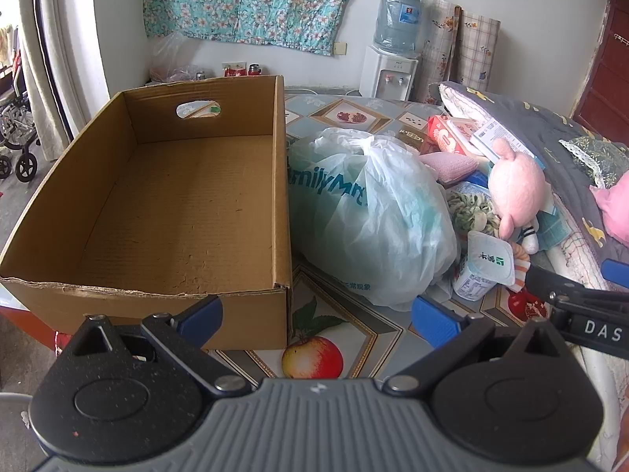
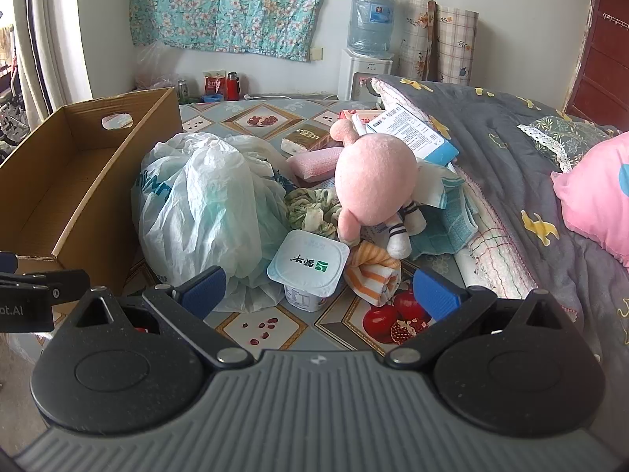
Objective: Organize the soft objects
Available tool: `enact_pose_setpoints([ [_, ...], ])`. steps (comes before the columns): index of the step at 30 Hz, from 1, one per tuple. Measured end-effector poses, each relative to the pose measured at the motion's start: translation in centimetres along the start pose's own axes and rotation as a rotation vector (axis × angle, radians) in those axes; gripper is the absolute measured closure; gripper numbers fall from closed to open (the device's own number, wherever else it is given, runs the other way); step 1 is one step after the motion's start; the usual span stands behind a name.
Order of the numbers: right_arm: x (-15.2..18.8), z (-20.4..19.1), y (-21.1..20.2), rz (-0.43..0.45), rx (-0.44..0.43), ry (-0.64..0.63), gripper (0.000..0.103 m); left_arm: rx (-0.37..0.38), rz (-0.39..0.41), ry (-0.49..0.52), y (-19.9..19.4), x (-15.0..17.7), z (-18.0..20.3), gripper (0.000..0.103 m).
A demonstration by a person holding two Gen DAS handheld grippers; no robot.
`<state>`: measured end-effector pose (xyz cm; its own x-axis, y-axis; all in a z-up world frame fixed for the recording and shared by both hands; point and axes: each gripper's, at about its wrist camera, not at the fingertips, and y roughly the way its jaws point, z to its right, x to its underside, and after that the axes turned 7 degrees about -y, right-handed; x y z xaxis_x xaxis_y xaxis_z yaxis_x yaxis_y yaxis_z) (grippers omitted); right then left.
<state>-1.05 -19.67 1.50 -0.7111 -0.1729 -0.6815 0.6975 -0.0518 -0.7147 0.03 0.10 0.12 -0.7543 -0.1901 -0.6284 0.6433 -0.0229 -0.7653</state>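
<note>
One box (image 1: pixel 165 204), one plush (image 2: pixel 373 181), two grippers (image 1: pixel 316 316) (image 2: pixel 320 291) open

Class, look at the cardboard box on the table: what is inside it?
Nothing shows inside the cardboard box: the left wrist view sees only its bare corrugated floor and walls. The strip of floor just behind the near wall is hidden from view.

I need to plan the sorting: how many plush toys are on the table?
1: a pink plush toy lies among the clutter right of the plastic bag, behind the yogurt cup. More may be hidden underneath.
</note>
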Motion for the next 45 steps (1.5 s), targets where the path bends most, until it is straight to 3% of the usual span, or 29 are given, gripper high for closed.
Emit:
enact_pose_setpoints([
  [37,0.4,-0.2,0.8,-0.01,-0.004,0.002,0.001,-0.022,-0.018,0.001,0.8,0.4,0.0,0.0],
  [45,2.1,2.6,1.2,0.001,0.013,0.079,0.001,-0.021,-0.007,0.072,0.5,0.8,2.5,0.0],
])
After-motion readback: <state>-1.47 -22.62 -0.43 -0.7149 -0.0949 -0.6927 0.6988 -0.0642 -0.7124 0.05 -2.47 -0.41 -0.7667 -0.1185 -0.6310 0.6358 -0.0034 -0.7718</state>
